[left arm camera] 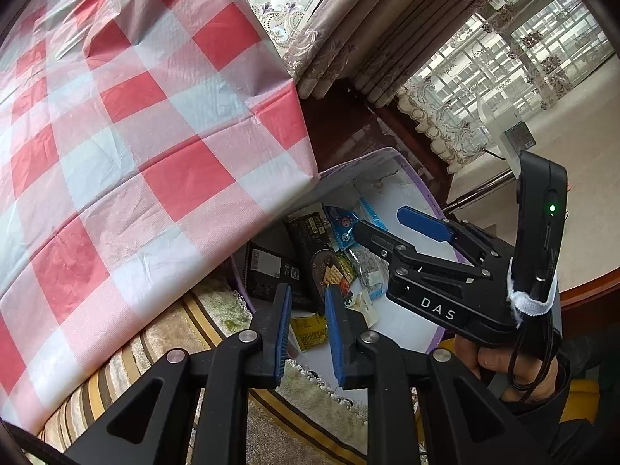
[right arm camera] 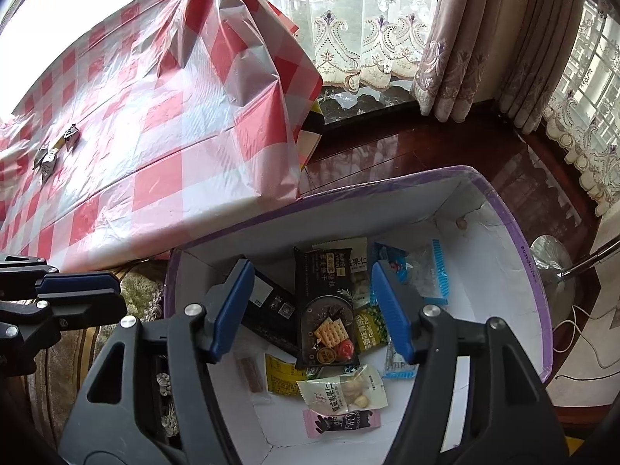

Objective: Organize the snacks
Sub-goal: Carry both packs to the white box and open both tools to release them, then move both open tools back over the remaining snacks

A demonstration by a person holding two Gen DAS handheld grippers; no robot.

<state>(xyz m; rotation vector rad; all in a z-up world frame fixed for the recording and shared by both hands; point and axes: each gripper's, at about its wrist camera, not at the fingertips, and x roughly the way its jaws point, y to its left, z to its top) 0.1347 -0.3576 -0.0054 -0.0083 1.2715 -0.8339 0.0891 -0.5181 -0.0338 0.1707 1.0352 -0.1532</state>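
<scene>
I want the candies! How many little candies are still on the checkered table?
2. One candy lies near the table's left side, another candy just below-left of it. More could be out of view.

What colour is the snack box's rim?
Purple rim, white inside; clearest in the right wrist view.

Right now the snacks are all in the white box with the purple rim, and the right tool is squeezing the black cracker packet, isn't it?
Not quite. The right tool is open and holds nothing; it only hovers over the black cracker packet, as the right wrist view shows. Most snacks do lie in the white box with the purple rim, though a few wrapped pieces remain on the checkered tablecloth.
</scene>
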